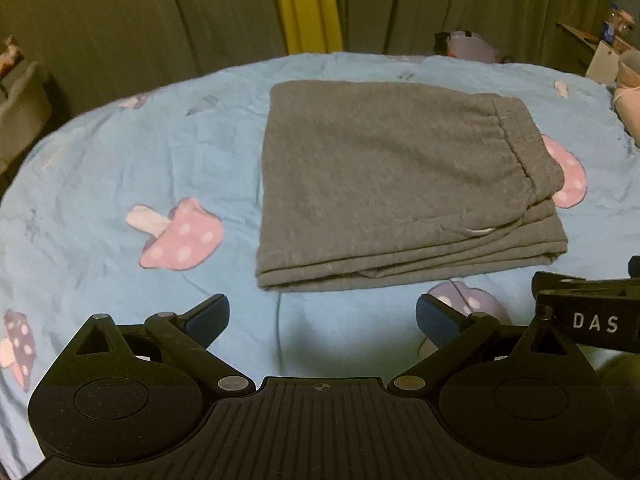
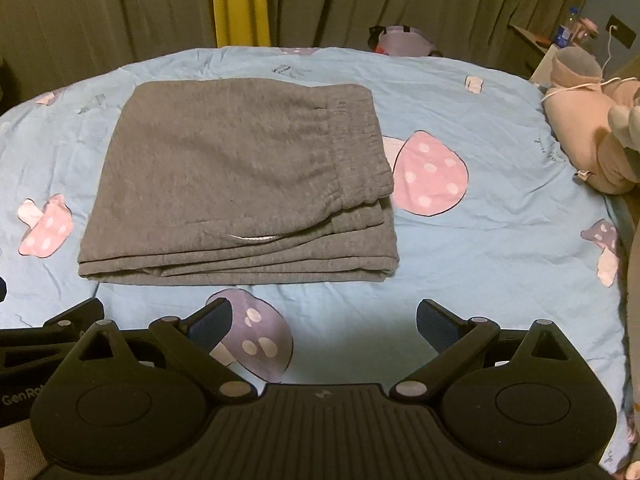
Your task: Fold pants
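Grey pants (image 1: 396, 188) lie folded into a thick rectangular stack on the blue mushroom-print bed sheet (image 1: 132, 168), waistband on the right side. They also show in the right wrist view (image 2: 240, 192). My left gripper (image 1: 322, 318) is open and empty, just short of the stack's near edge. My right gripper (image 2: 324, 320) is open and empty, held back from the near edge, right of the left gripper. The right gripper's body shows at the right edge of the left wrist view (image 1: 592, 316).
Olive curtains with a yellow strip (image 1: 308, 4) hang behind the bed. A pink plush toy (image 2: 592, 140) lies at the bed's right edge. A bag (image 2: 404, 40) sits past the far edge. A shelf with bottles (image 2: 568, 36) stands at the back right.
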